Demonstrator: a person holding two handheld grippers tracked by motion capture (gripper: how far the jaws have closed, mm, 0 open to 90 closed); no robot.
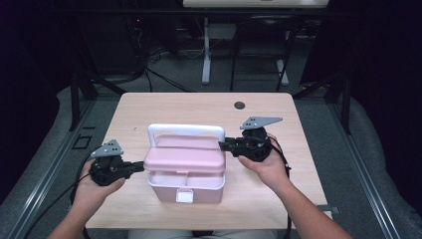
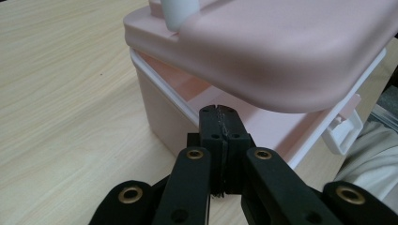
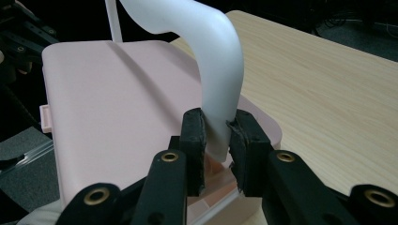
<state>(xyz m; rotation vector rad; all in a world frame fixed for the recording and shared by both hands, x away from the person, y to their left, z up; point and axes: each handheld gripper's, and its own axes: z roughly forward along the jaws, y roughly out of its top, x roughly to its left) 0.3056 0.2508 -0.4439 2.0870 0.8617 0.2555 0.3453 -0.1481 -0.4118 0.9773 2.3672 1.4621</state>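
Lid half-raised on the pink box

Our right gripper pinches the white handle; our left gripper, jaws pressed together and empty, noses under the lid of the pink box at the near middle of the surface. If those tips slip, the lid could drop or the box skid.

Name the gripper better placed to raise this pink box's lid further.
Probably right: the right gripper has its jaws clamped on the white handle of the lid. The left gripper is shut, empty, beneath the lid's edge.
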